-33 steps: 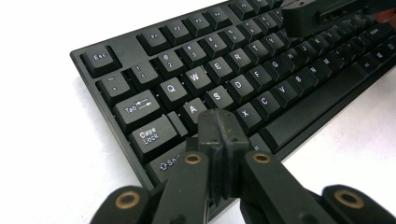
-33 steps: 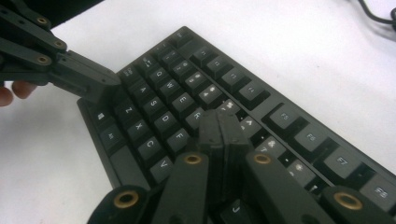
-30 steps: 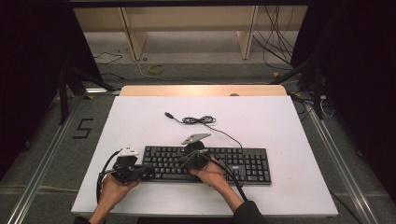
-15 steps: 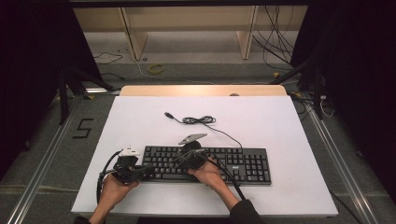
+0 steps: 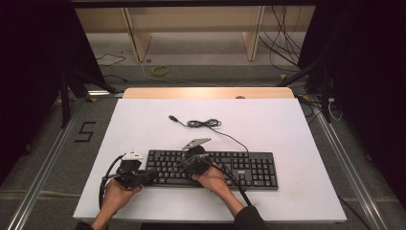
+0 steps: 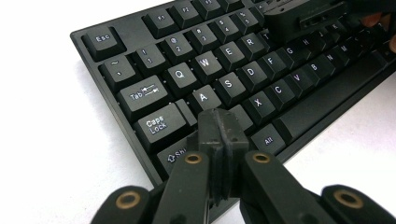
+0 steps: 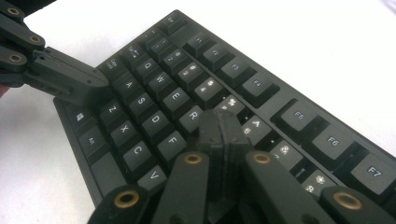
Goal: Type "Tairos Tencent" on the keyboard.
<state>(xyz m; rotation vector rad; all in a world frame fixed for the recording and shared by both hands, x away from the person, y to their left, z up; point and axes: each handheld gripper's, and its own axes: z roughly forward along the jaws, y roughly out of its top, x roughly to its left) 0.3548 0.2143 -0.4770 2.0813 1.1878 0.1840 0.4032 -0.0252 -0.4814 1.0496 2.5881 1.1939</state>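
Observation:
A black keyboard (image 5: 239, 168) lies across the near half of the white table (image 5: 287, 129). My left gripper (image 5: 154, 176) is at the keyboard's left end. In the left gripper view its jaws (image 6: 222, 125) are shut with nothing between them, and the tip hovers over the Shift and Z keys of the keyboard (image 6: 243, 70). My right gripper (image 5: 187, 162) is over the left-middle keys. Its jaws (image 7: 223, 125) are shut and empty, and the tip is over the R and T keys of the keyboard (image 7: 159, 98). The left gripper (image 7: 70, 79) also reaches in from the left there.
The keyboard's black cable (image 5: 206, 123) lies coiled behind it on the table and ends in a loose plug (image 5: 172, 117). A wooden strip (image 5: 206, 92) edges the table's far side. Dark curtains and floor rails flank the table.

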